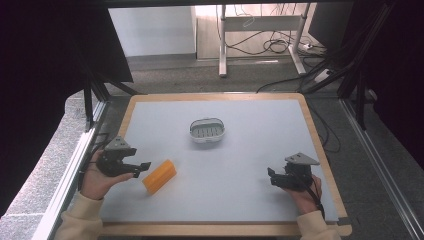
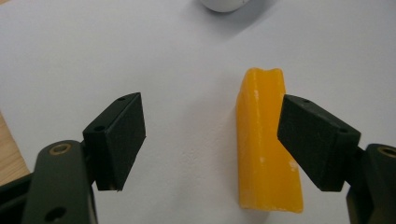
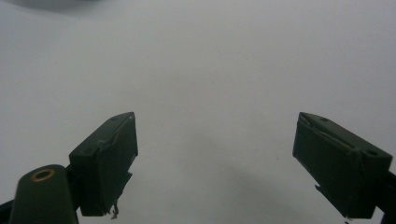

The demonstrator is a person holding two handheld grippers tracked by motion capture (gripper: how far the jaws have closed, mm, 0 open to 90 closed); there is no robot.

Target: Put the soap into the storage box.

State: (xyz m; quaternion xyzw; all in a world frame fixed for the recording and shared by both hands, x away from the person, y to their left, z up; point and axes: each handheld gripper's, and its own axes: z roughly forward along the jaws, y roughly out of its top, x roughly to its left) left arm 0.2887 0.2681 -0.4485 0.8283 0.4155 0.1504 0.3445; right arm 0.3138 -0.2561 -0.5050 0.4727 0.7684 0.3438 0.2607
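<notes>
An orange bar lies flat on the pale table top, at the front left. My left gripper is open just to its left, jaws pointing at it. In the left gripper view the orange bar lies lengthwise by the right-hand jaw, which covers part of its edge; the left gripper holds nothing. A white oval soap dish with a slotted grey insert stands near the table's middle, and its rim shows at the top of that view. My right gripper is open at the front right, over bare table.
The table top has a wooden border. A metal frame rail runs along its left side, another along the right. Beyond the far edge lie floor cables and a desk's legs.
</notes>
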